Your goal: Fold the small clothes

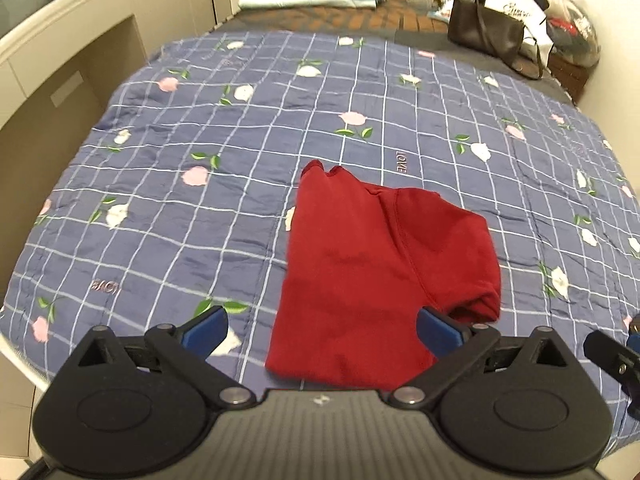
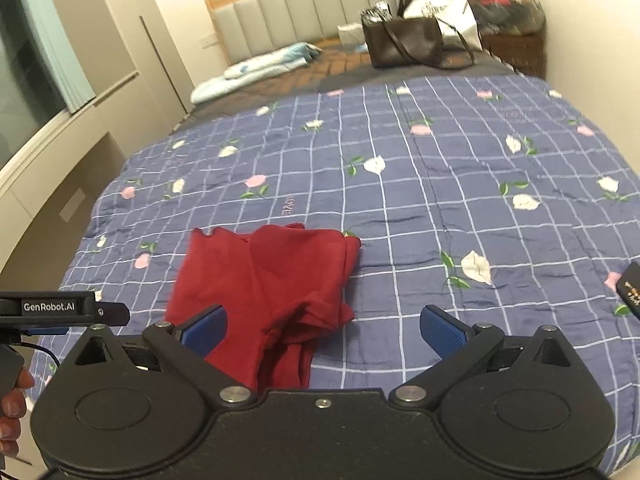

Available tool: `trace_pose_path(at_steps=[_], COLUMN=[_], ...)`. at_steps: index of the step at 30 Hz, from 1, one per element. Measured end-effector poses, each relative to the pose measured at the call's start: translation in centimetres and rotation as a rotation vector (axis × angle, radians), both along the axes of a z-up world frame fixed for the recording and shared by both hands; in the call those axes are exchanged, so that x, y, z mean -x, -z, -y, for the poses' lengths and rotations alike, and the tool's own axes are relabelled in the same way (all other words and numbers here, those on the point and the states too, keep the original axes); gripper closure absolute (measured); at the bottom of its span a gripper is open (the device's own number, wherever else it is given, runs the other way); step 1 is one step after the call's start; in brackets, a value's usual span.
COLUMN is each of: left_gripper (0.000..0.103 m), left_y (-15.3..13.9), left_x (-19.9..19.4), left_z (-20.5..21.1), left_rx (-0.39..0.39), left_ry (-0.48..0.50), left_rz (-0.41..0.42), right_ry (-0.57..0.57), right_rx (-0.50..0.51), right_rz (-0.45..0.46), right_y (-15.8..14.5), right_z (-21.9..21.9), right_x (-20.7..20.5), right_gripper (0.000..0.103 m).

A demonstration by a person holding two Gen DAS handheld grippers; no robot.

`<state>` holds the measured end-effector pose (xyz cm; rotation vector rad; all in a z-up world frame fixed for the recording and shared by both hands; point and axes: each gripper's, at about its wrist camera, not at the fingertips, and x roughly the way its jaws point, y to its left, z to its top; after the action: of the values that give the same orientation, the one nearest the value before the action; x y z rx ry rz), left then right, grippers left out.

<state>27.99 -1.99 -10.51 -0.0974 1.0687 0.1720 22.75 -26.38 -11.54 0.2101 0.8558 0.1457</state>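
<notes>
Garment (image 1: 360,280) first: the red piece of clothing lies folded over on the blue checked quilt (image 1: 200,200), near the quilt's front edge and roughly midway across it, with a loose rumpled fold along its right side. Your left gripper (image 1: 322,330) hangs just above the garment's near end with its blue pads (image 1: 206,330) spread wide and nothing between them. Your right gripper (image 2: 324,330) sits over the garment's right front corner, its fingers equally wide apart and holding nothing. Beyond the garment, at the head of the bed, a brown handbag (image 2: 404,42) stands to the far right and folded light bedding (image 2: 256,68) lies to the far left. A dark remote-like object (image 2: 631,290) rests on the quilt well right of the garment.
</notes>
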Motion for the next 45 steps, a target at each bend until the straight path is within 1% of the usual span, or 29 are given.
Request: trace_pose_path(at_steps=[8, 12, 17, 22, 26, 30, 37, 45], left_gripper=[0.0, 0.0, 0.0, 0.0, 0.0, 0.0, 0.0, 0.0], left_y=[-2.4, -3.3, -4.4, -5.0, -5.0, -4.5, -4.4, -3.6], left_x=[7.6, 10.9, 14.1, 16.4, 18.3, 20.0, 22.3, 24.5], left_z=[0.9, 0.7, 0.0, -1.0, -2.1, -3.4, -5.7, -7.5], left_rx=[-0.01, -0.019, -0.008, 0.007, 0.028, 0.012, 0.017, 0.015], left_ry=[0.002, -0.004, 0.0, -0.001, 0.006, 0.023, 0.057, 0.112], left_rz=[0.072, 0.083, 0.115, 0.151, 0.18, 0.208, 0.213, 0.194], right_ry=[-0.038, -0.057, -0.077, -0.092, -0.101, -0.115, -0.069, -0.042], right_rx=[0.001, 0.006, 0.01, 0.015, 0.015, 0.022, 0.038, 0.056], right_rz=[0.071, 0.085, 0.088, 0.086, 0.081, 0.077, 0.046, 0.025], right_y=[-2.6, -3.5, -4.1, -4.3, -4.4, -4.5, -4.4, -3.7], right_z=[-0.2, -0.8, -1.6, -2.5, -3.3, -4.3, -6.2, -8.0], right_x=[6.1, 8.7, 11.3, 13.5, 15.0, 15.9, 18.4, 21.7], right_gripper=[0.001, 0.001, 0.001, 0.001, 0.001, 0.001, 0.001, 0.001])
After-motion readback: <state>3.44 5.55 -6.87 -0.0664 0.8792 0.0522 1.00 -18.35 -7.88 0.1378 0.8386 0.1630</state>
